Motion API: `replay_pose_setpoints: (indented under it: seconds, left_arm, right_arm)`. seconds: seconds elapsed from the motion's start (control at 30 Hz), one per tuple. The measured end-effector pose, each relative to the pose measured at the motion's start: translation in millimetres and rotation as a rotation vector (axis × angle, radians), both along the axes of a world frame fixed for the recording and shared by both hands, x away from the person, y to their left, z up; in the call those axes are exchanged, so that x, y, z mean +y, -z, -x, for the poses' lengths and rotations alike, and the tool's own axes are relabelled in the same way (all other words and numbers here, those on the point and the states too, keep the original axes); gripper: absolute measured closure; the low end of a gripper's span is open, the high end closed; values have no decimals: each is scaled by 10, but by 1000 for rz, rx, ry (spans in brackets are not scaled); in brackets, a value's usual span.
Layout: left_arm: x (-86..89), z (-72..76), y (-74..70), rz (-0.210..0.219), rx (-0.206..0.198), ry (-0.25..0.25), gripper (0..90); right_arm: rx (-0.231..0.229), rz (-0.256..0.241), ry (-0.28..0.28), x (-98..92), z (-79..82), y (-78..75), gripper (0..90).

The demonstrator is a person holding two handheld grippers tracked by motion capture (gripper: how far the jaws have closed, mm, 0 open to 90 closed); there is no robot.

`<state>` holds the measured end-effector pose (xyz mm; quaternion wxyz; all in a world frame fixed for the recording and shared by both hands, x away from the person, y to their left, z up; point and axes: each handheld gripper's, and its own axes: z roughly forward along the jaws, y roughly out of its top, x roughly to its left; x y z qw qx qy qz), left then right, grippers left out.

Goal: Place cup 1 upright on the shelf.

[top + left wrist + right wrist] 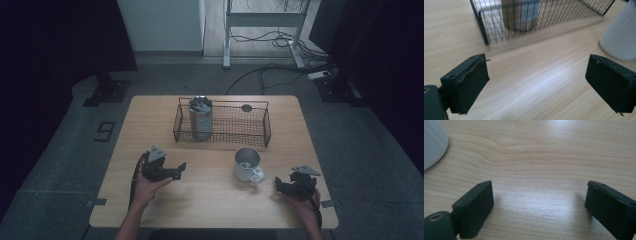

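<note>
A person stands at a pale wooden bench (165, 215) with a black two-jaw gripper in each hand, both held low over the bench top and both empty. The left gripper (179, 170) has its jaws spread wide with only bare wood between them, as its own view confirms; it points toward the black wire-mesh basket (260, 131) at the back of the bench. The right gripper (278, 186) is likewise wide open, gripping nothing, and sits just beside the white ribbed mug with a handle (247, 165), which stands upright on the bench in front of the basket, near its right half.

A tall brushed-steel tumbler with a lid (201, 118) already stands upright inside the basket at its left end; a small dark round object (246, 107) lies near the basket's back rim, too small to identify. Judging by this layout, the work looks about half done: the tumbler is stowed, while the mug remains outside and untouched, so grasping it and setting it in the free right part of the basket appears to be what is left.

No brand, label or legible writing can be made out on the mug, tumbler or basket.
</note>
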<state>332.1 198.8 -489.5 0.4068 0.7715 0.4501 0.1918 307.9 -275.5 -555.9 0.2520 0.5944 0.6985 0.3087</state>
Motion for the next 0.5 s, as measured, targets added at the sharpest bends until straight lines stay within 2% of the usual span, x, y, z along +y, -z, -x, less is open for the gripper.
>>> replay_pose_setpoints:
  seconds: [0.1, 0.3, 0.5]
  left_arm:
    - [50, 29, 106, -3, 21, -9, 56]
    - [92, 88, 299, -41, 51, -3, 67]
    - [121, 131, 446, -44, 78, -8, 69]
  right_arm:
    - [0, 0, 0, 0, 0, 0, 80]
    - [0, 0, 0, 0, 0, 0, 80]
    - [0, 1, 1, 1, 0, 0, 80]
